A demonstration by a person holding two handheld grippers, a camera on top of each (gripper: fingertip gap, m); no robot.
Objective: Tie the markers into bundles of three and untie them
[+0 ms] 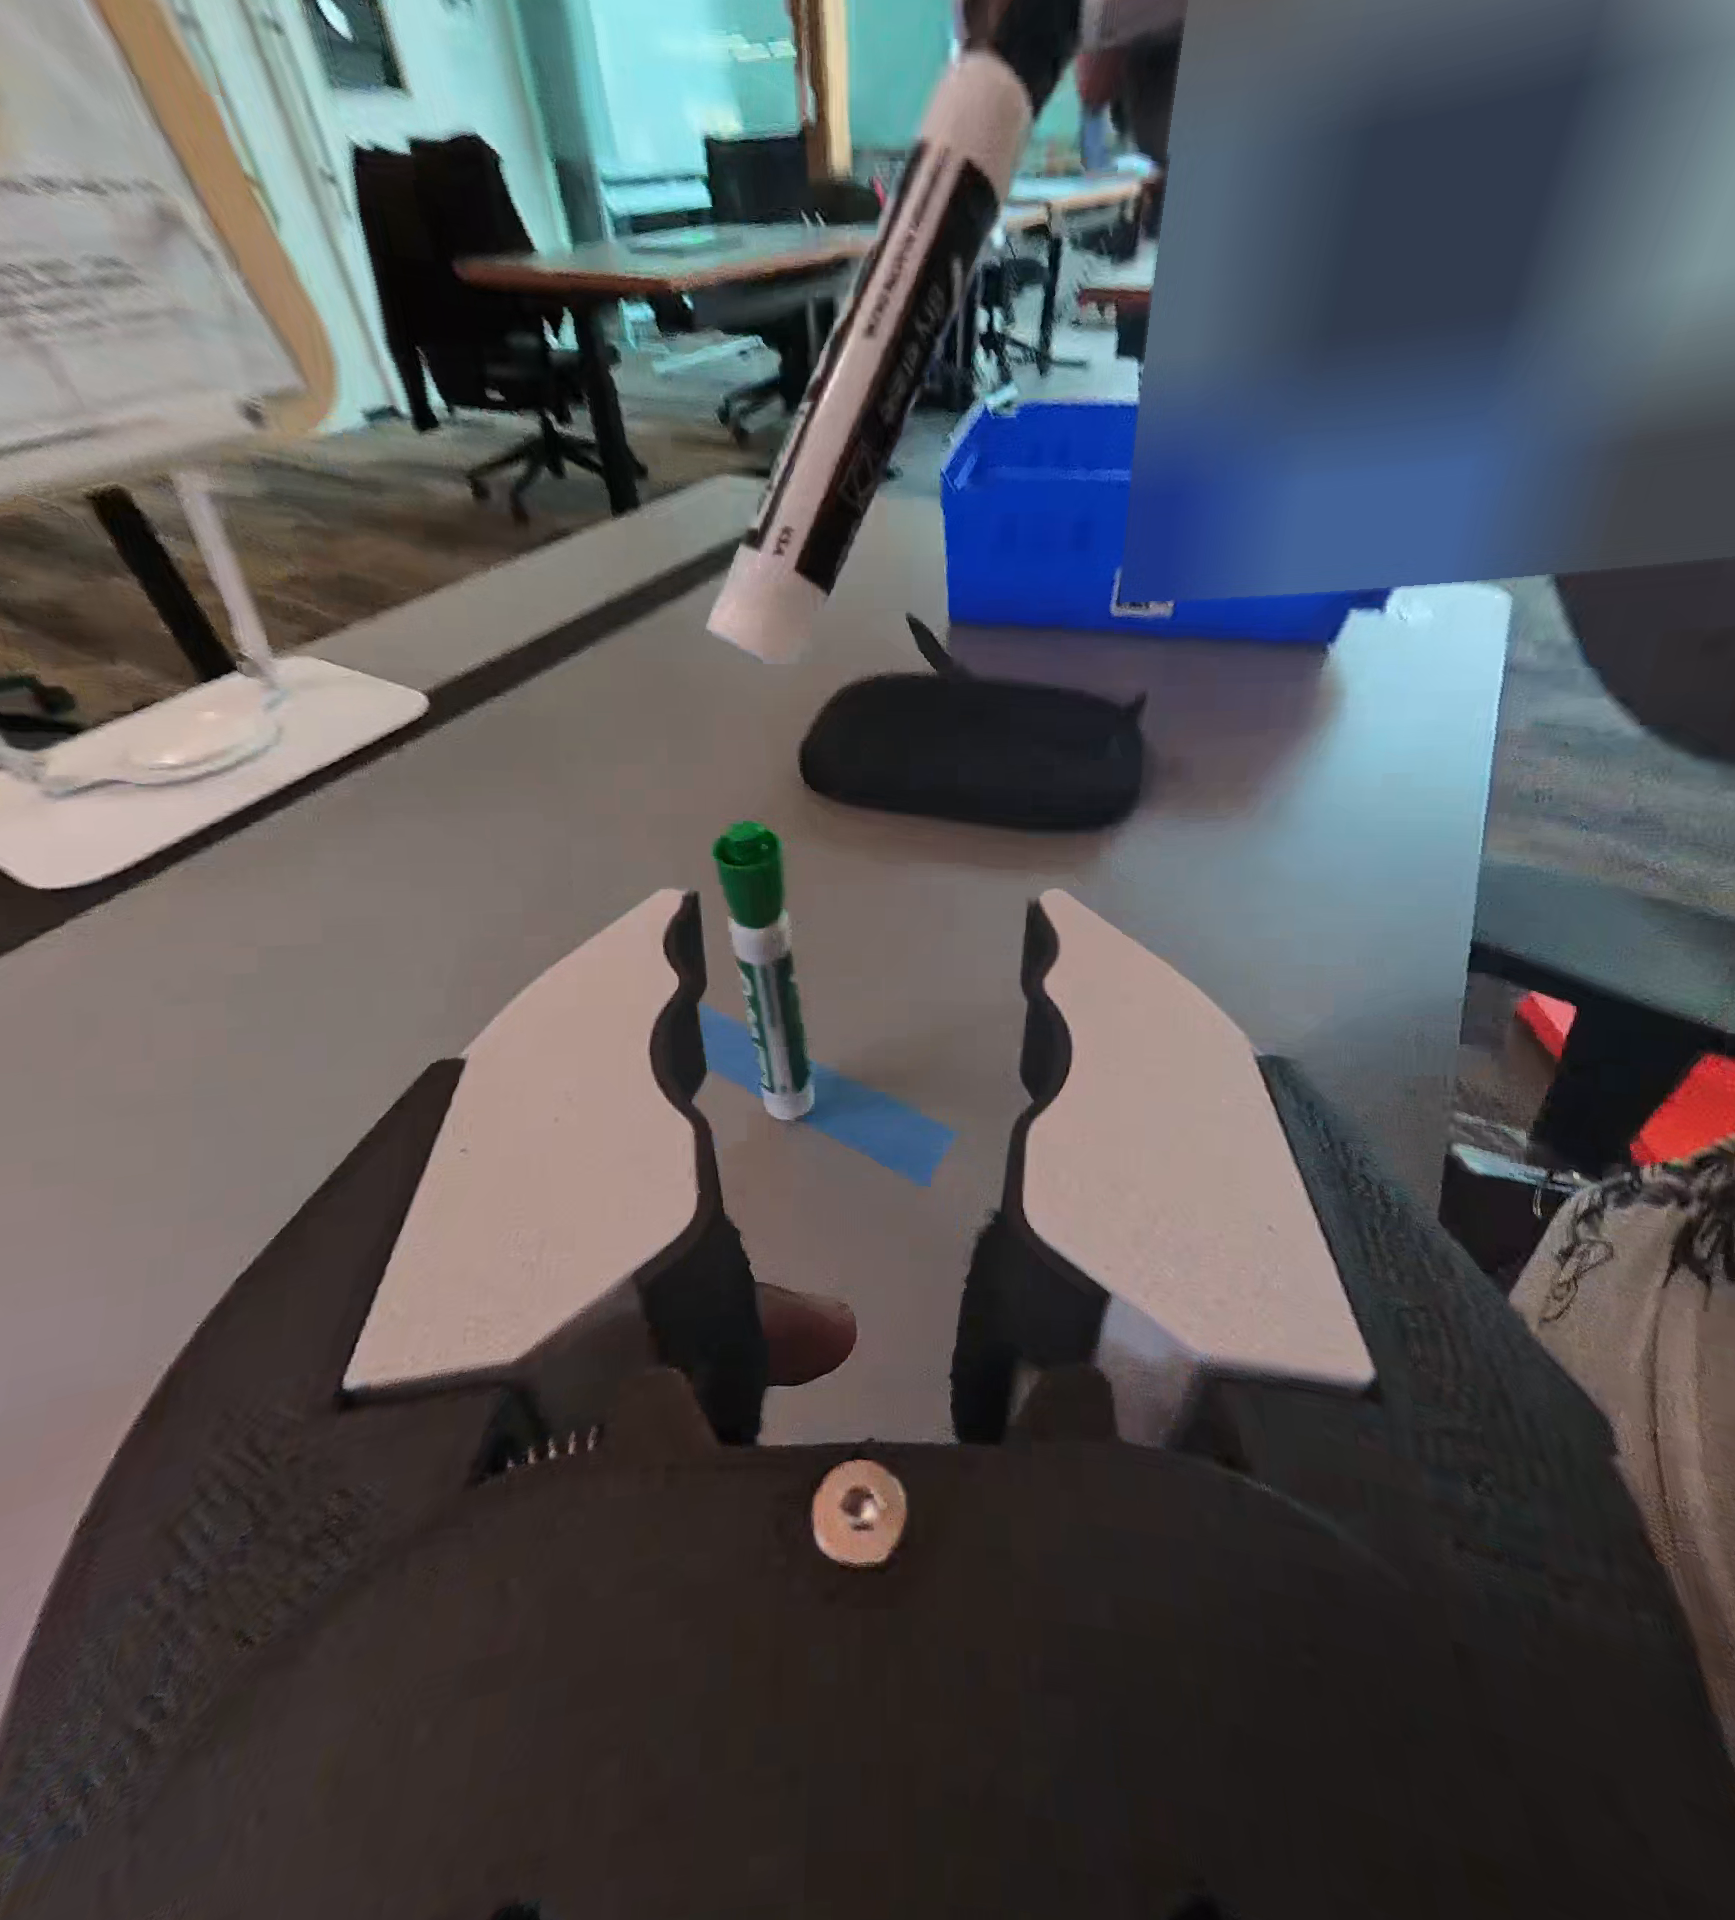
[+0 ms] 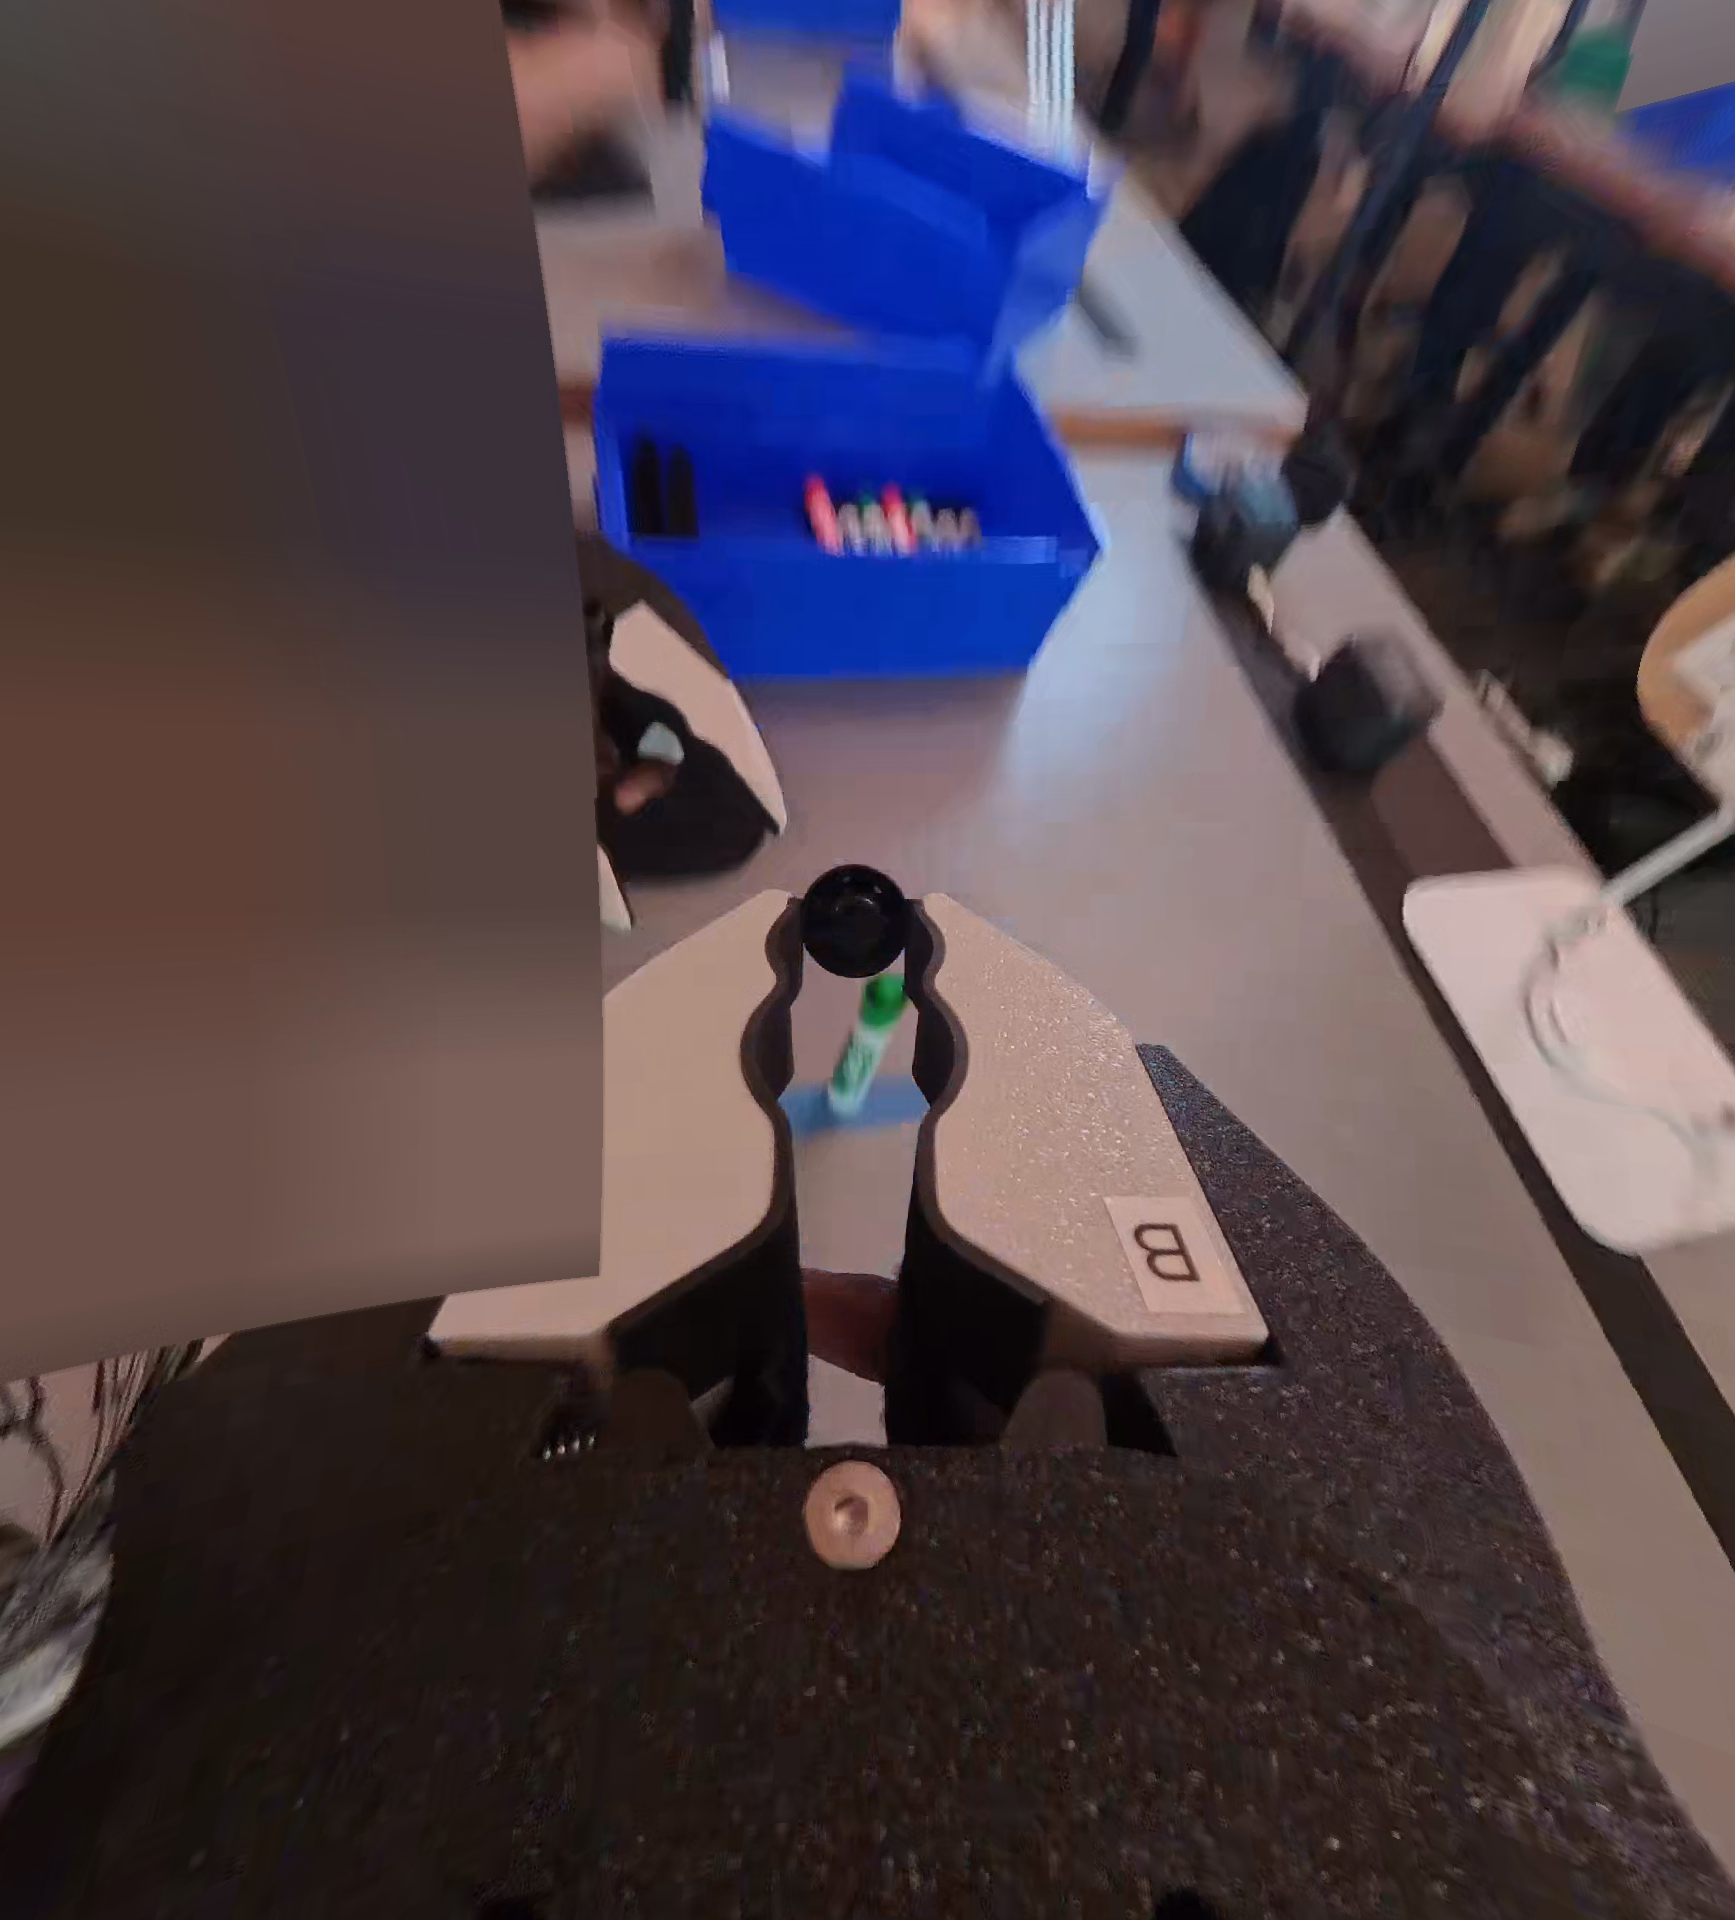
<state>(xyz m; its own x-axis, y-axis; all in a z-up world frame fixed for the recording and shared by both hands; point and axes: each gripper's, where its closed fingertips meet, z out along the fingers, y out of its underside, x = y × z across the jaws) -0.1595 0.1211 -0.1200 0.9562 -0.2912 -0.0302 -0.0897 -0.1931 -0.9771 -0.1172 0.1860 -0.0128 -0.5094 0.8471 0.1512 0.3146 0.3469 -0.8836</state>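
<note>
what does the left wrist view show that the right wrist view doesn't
Only the left wrist view shows the black marker along its full barrel, hanging tilted above the table, a black pouch lying beyond, and the left tool with its fingers wide apart and not touching anything. Only the right wrist view shows the right tool gripping that marker at its fingertips, seen end-on, and loose markers inside the blue bin. Both show the green marker standing upright on blue tape and the grey table.

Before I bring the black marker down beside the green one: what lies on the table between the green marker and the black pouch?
Only bare grey table between the green marker and the black pouch, as the left wrist view shows.
</note>
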